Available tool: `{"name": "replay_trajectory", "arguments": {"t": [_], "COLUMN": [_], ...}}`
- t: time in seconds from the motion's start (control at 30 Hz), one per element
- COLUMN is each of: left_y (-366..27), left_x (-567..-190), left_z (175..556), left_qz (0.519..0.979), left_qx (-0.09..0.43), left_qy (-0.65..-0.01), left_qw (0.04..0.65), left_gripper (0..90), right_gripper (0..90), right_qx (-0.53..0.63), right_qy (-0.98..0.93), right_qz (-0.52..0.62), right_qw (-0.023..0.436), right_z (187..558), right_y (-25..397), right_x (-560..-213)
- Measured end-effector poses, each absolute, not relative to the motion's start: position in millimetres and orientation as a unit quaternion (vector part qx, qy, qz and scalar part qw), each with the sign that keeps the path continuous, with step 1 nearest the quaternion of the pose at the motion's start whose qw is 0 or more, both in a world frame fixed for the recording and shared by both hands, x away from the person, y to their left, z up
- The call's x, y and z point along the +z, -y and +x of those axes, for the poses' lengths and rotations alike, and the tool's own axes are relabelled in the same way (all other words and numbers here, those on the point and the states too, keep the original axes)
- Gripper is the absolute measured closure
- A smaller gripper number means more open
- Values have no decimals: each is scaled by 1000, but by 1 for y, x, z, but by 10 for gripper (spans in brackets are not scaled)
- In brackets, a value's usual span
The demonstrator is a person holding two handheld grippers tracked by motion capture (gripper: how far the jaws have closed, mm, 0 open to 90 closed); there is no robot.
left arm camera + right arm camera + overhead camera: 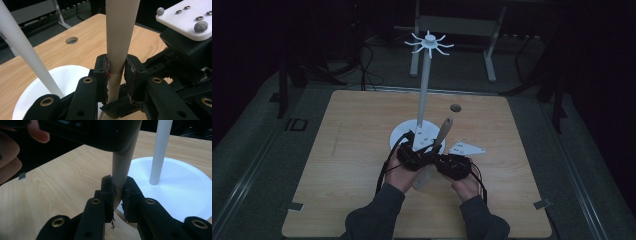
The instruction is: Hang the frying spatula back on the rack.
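Note:
A beige, rod-like utensil handle (443,130) leans up and to the right in front of a white hook stand (424,85). A paler end (424,178) shows below, between the person's hands. In the left gripper view my left gripper (116,67) is shut on the handle (121,30) with both pads pressed against it. Lower down, in the right gripper view, my right gripper (118,187) is shut on the same handle (121,170). In the high view the left gripper (418,150) and right gripper (441,161) sit close together at the stand's round base (402,134).
The stand's pole (22,50) (160,150) rises from its white base (65,80) (180,190) just beyond the jaws, with a ring of hooks (429,44) on top. A cable hole (455,107) lies in the wooden table behind. Table frames and cables stand in the dark beyond.

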State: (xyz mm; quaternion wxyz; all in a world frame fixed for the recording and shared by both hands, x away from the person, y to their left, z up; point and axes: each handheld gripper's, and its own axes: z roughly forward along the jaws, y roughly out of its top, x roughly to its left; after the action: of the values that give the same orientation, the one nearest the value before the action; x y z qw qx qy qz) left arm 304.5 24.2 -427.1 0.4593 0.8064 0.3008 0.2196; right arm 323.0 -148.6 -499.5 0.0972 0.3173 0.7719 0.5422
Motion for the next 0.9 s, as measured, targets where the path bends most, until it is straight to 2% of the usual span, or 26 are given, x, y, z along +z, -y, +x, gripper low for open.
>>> {"name": "replay_trajectory", "arguments": {"t": [0.27,0.43,0.9], "left_y": [-23,-20,-29], "left_x": [-427,-426,-421], "left_z": [300,299,299], "left_qz": [788,784,766], "left_qx": [238,258,273], "left_qy": [-320,-328,-347], "left_qw": [469,460,468], "left_gripper": [749,752,753], "right_gripper": [795,708,596], "right_qx": [544,545,539], "right_qy": [-773,-773,-776], "right_qz": [310,306,307], "right_qw": [99,106,113], "right_z": [323,321,317], "right_y": [151,151,164], "right_x": [-497,-492,-493]}}
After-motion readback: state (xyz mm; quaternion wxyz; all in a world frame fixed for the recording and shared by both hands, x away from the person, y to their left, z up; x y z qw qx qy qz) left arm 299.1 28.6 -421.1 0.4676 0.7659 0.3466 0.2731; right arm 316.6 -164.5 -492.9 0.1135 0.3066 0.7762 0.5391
